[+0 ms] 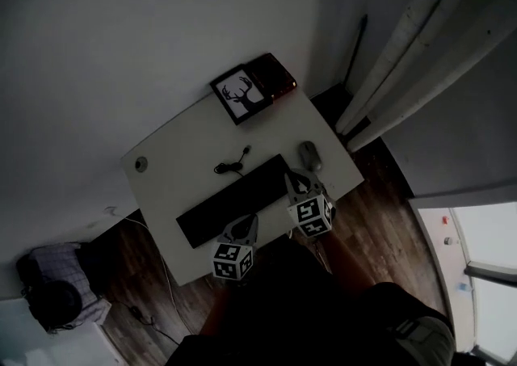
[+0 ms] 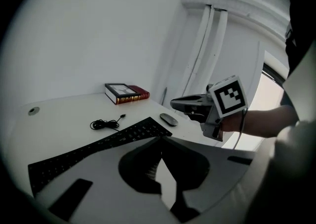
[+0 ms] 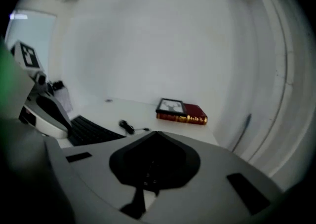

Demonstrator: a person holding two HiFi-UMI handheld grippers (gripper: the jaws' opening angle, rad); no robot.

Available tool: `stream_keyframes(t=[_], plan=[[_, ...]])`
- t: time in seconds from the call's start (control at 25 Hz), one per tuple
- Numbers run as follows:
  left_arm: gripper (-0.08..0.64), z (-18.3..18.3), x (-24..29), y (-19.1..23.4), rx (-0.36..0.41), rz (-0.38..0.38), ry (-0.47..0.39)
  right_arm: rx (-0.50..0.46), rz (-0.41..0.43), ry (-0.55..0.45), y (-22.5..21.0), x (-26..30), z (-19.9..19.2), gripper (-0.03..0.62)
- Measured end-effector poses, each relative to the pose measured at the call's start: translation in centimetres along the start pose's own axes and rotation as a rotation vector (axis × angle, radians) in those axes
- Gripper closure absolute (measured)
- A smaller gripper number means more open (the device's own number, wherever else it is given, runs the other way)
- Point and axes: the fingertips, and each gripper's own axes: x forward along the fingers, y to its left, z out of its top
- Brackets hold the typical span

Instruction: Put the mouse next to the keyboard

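Note:
The grey mouse [image 1: 309, 155] lies on the white table [image 1: 182, 142] just off the right end of the black keyboard [image 1: 234, 199], a small gap apart from it. In the left gripper view the mouse [image 2: 169, 119] shows beyond the keyboard [image 2: 98, 146]. My right gripper [image 1: 293, 173] hovers above the keyboard's right end, a little short of the mouse, shut and with nothing in it. My left gripper [image 1: 251, 219] hangs over the keyboard's front edge, its jaws meeting at the tips [image 2: 160, 139] with nothing between them.
A coiled black cable [image 1: 233, 164] lies behind the keyboard. A framed deer picture [image 1: 241, 94] rests on a red book [image 1: 276, 75] at the table's far corner. A round grommet [image 1: 141, 164] sits at the left. Wooden floor, a bag [image 1: 56, 283] and white curtains [image 1: 420, 41] surround the table.

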Motion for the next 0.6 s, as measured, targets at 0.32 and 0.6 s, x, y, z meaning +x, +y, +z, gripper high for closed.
stream_keyframes(t=[0.32,0.6], plan=[[0.557,-2.3,-6.1,-1.0,-0.079,0.127,-0.178,-0.088,0.159,-0.12,8.4,-6.5,0.9,0.572],[0.557,-5.2,-7.0,-7.1,-0.131,0.08,-0.247,-0.111,0.203,-0.133,11.4,-14.3,-1.7,0.572]])
